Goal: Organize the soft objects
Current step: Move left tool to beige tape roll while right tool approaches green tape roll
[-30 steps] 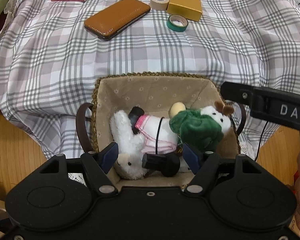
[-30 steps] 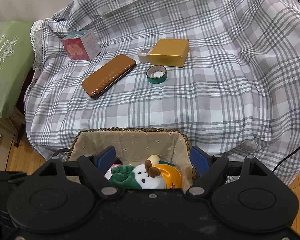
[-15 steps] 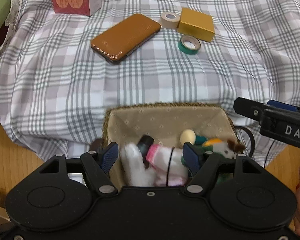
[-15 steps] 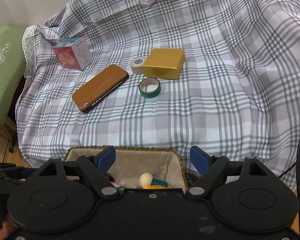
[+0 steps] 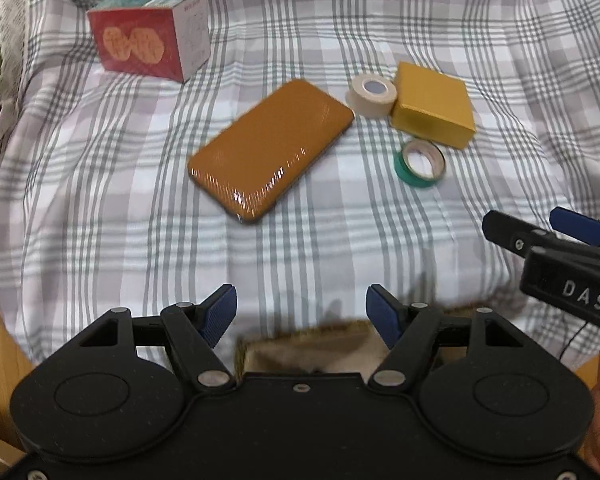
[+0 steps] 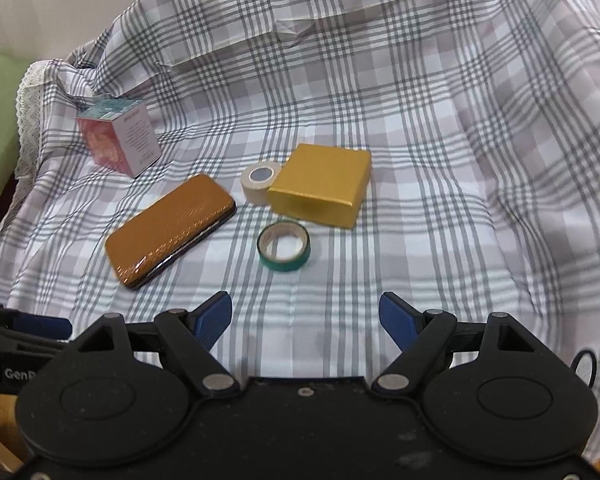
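Basket (image 5: 312,346): we see only a blurred strip of its woven rim and cloth lining at 6 o'clock in the left wrist view, tucked under the left gripper (image 5: 301,312). No soft toys show in either view; we cannot tell what the basket holds.

Left gripper: jaws spread, nothing between them. Right gripper (image 6: 305,318): jaws spread too, empty, above the plaid cloth (image 6: 440,128).

Outward on the cloth: brown case (image 5: 271,151) at 12 o'clock, green tape ring (image 5: 420,163) and beige tape roll (image 5: 372,95) at 1 o'clock, the roll touching the yellow box (image 5: 434,110); red box (image 5: 150,49) at 11 o'clock.

Risks, as we judge them: everything in reach ahead looks hard, so a grab here would sort the wrong item. The basket sits near the cloth's draped edge; a nudge from either gripper could tip it.
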The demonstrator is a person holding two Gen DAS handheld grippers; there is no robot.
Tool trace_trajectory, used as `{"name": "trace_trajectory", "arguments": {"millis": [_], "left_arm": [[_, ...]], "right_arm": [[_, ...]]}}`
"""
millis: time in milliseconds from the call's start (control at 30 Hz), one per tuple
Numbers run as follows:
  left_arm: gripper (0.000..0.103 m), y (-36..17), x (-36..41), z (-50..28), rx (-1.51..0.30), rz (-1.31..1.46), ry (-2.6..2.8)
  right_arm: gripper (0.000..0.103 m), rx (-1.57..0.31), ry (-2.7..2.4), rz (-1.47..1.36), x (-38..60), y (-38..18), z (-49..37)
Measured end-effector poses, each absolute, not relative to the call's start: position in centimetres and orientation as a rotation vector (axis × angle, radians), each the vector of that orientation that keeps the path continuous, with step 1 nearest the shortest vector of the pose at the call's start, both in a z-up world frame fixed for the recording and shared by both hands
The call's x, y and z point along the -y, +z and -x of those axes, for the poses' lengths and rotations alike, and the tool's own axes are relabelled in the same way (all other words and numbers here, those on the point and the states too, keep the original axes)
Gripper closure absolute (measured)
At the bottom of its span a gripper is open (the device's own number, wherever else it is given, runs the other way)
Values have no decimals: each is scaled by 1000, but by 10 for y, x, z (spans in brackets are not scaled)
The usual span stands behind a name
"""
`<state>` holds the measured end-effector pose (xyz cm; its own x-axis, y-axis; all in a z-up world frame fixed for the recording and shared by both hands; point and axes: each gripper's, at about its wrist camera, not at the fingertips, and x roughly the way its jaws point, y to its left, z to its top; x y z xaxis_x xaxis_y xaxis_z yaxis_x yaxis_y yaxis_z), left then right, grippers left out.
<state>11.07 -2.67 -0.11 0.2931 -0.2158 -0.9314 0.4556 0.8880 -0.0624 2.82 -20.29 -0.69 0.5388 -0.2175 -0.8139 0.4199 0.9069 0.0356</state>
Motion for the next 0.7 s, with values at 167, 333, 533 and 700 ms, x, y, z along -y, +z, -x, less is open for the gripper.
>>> {"name": "trace_trajectory", "arguments": {"millis": [167, 333, 533, 700], "left_arm": [[35, -4, 36, -138, -1172, -234, -434], [35, -13, 49, -161, -1190, -255, -421], [35, -24, 72, -182, -1162, -296, -440], [35, -32, 92, -197, -1124, -340, -480]], "right_arm": [[23, -945, -374, -211, 214, -27, -55], [23, -977, -350, -193, 219, -48, -76], [25, -984, -317, -174, 222, -67, -96], [26, -984, -312, -179, 225, -76, -106]]}}
